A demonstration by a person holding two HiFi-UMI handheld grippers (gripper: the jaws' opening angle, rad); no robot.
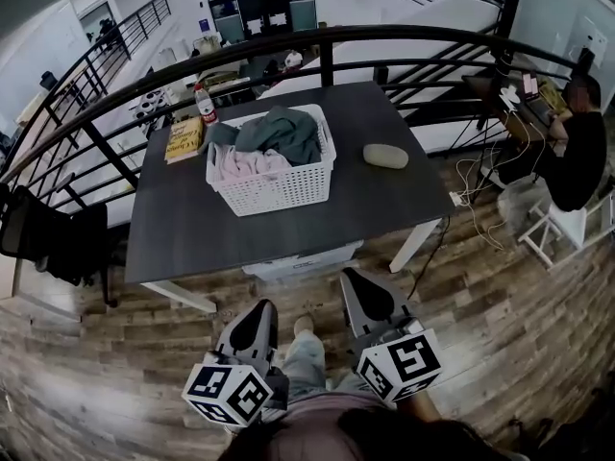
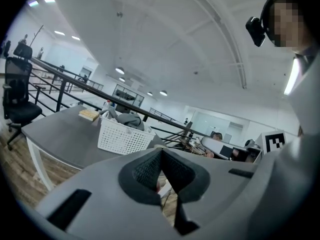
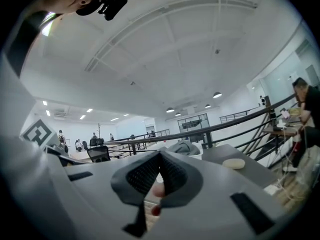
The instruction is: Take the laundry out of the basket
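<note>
left gripper: jaws together, empty | right gripper: together, empty | basket: clothes inside, on table | pale lump: maybe soap

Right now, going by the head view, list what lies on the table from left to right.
yellow book -> white laundry basket -> pale oval object
</note>
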